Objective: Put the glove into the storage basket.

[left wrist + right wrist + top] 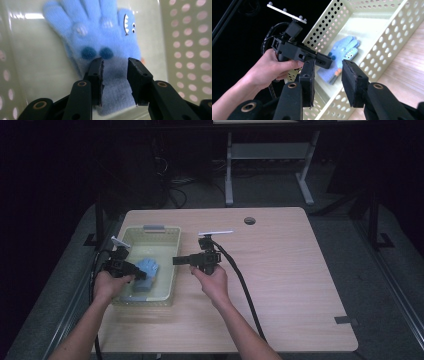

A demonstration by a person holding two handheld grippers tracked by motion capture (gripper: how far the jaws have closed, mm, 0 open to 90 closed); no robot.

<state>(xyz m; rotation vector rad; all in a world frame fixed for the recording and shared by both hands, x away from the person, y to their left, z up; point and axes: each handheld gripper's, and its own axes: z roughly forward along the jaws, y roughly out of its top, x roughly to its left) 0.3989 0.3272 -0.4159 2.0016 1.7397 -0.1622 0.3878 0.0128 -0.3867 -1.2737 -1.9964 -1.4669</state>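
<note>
Blue glove (pixel 100 47) is lying flat on the floor of the perforated basket (pixel 172 237), directly ahead of and under the left gripper (pixel 115 72). Fuzzy knit, fingers pointing away from the jaws, paler ribbed cuff nearest them. Two dark blue round dots are sitting just beyond the jaw tips, two paler raised bumps further out, and a small printed face with jagged teeth on the outer finger to the right of the jaws. Left gripper is sitting over the cuff with a gap between its black blocky pads; fabric is showing in that gap, pads aren't pressing on it, so released, nothing grasped. Pad faces are looking rough and foam-like, edges slightly frayed. Basket is pale yellow-cream plastic, rectangular, smooth glossy floor, walls punched with rows of round holes; one wall is running close along the right of the left jaws. Right gripper (pixel 328 80) is hanging outside the basket, over the wood-grain table (pixel 290 270), jaws apart and clamping nothing, aiming across the near basket wall at the glove and at the left hand (pixel 270 68). From there a second, orange-trimmed piece of knit (pixel 336 73) is peeking out beside the glove's cuff; can't tell what it is. Table top is light laminate, rounded corners.
</note>
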